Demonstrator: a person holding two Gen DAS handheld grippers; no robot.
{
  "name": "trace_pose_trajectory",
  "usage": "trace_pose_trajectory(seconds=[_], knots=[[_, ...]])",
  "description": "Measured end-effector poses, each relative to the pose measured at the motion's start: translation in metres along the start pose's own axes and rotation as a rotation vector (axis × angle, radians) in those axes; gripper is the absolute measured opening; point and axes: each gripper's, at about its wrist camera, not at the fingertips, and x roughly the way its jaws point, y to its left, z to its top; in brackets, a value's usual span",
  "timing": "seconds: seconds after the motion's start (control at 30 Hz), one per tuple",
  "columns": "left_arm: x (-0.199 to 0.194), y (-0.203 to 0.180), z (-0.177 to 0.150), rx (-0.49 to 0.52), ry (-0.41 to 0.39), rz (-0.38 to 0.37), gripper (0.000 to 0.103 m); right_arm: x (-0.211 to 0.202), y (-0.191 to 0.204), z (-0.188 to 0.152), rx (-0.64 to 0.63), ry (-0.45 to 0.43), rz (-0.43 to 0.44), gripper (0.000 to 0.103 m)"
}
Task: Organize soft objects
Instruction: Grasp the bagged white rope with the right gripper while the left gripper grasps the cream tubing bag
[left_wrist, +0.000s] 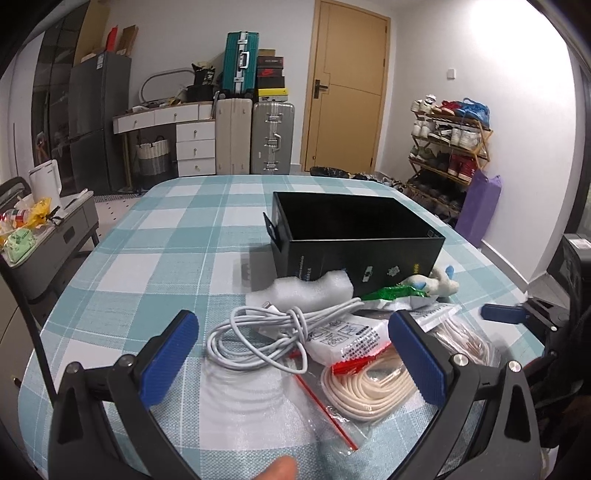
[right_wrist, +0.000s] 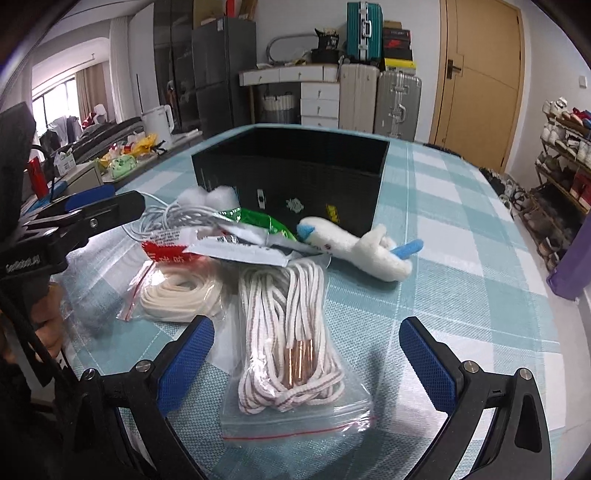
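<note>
A black open box stands on the checked tablecloth. In front of it lies a pile: a white coiled cable, white foam, a green packet, a white-and-blue plush toy, a bag of cream laces, and a bag of striped white laces. My left gripper is open over the cable and cream laces. My right gripper is open around the striped laces bag, not touching it.
The checked tablecloth covers the table. A side cart with clutter stands at the left. Suitcases, drawers, a door and a shoe rack stand behind. The left gripper also shows in the right wrist view.
</note>
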Motion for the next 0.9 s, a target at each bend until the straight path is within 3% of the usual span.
trace_pose_trajectory(seconds=[0.1, 0.23, 0.67, 0.9], knots=[[-0.001, -0.002, -0.001, 0.008, 0.011, -0.028, 0.103, 0.008, 0.000, 0.001, 0.003, 0.033, 0.021, 0.080], [0.003, -0.007, -0.003, 0.022, 0.047, -0.077, 0.103, 0.014, 0.002, 0.000, -0.010, 0.052, 0.014, 0.077], [0.004, -0.026, -0.015, 0.106, 0.117, -0.112, 0.103, 0.007, 0.008, -0.004, -0.034, 0.024, 0.048, 0.043], [0.007, -0.034, -0.020, 0.168, 0.154, -0.130, 0.103, -0.005, 0.008, -0.010, -0.037, -0.005, 0.039, 0.041]])
